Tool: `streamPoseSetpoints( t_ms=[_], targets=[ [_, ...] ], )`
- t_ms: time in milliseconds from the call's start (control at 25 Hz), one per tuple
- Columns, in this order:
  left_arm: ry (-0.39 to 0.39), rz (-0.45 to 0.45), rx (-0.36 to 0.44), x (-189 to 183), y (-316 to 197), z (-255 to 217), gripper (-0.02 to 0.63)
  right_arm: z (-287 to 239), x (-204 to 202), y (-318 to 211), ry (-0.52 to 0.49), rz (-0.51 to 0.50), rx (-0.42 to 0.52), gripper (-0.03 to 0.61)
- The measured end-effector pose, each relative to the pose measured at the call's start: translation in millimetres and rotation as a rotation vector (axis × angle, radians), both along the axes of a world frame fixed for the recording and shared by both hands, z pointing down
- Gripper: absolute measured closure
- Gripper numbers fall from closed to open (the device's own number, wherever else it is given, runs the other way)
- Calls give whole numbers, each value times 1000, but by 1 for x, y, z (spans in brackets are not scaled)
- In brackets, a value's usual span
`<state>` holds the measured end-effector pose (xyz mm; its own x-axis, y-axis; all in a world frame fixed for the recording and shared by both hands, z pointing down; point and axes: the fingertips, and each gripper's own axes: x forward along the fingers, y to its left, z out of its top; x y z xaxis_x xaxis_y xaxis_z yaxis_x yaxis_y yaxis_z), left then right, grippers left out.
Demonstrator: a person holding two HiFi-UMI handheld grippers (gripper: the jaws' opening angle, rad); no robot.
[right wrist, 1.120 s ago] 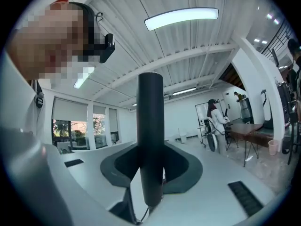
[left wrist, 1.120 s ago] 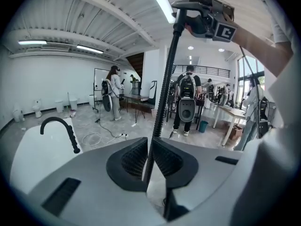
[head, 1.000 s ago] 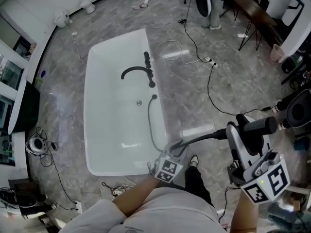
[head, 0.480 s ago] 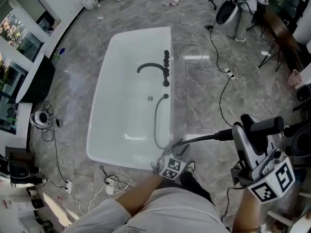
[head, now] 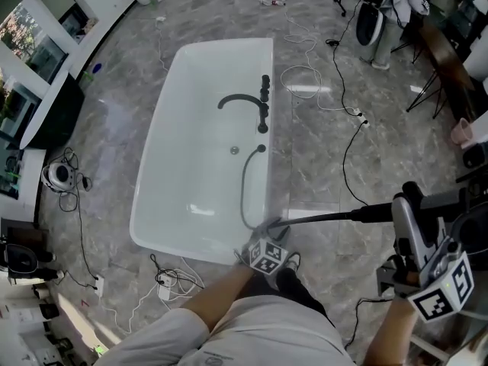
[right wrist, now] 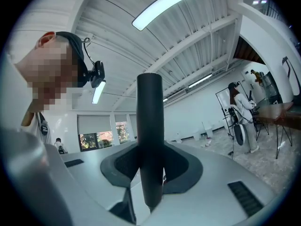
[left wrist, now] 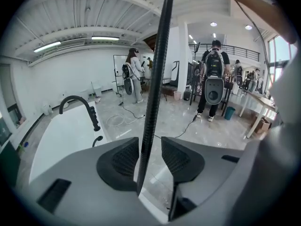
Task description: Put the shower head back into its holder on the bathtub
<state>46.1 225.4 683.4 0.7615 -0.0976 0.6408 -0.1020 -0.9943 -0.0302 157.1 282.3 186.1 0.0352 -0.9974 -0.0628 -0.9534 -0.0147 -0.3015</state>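
While the black cylindrical shower head [right wrist: 149, 107] sits pinched in the right hand-held gripper [right wrist: 151, 171], well apart from the white bathtub [head: 191, 128], it is not yet seated | left hand-held gripper [left wrist: 149, 157] spread, jaws just been opening, dark ribbed hose [left wrist: 157, 69] loose between them | remaining: carry to black rim fittings [head: 264, 97] | loose floor cables [head: 305, 75] beside the tub

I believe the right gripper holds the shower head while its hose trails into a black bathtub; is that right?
Not quite: the head view shows the bathtub is white. The right gripper does hold the shower head, with its hose trailing into it.
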Motion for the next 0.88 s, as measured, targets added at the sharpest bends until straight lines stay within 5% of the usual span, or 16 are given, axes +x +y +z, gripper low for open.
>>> streamPoseSetpoints(
  t_ms=[440, 560, 880],
  targets=[
    [-129, -4, 25, -14, -22, 64, 487, -4, 15, 4, -29, 33, 0, 453],
    [-133, -33, 31, -15, -26, 64, 547, -4, 27, 4, -30, 55, -5, 453],
    [-134, -178, -15, -37, -54, 58, 557, 43, 91, 17, -49, 217, -70, 453]
  ],
)
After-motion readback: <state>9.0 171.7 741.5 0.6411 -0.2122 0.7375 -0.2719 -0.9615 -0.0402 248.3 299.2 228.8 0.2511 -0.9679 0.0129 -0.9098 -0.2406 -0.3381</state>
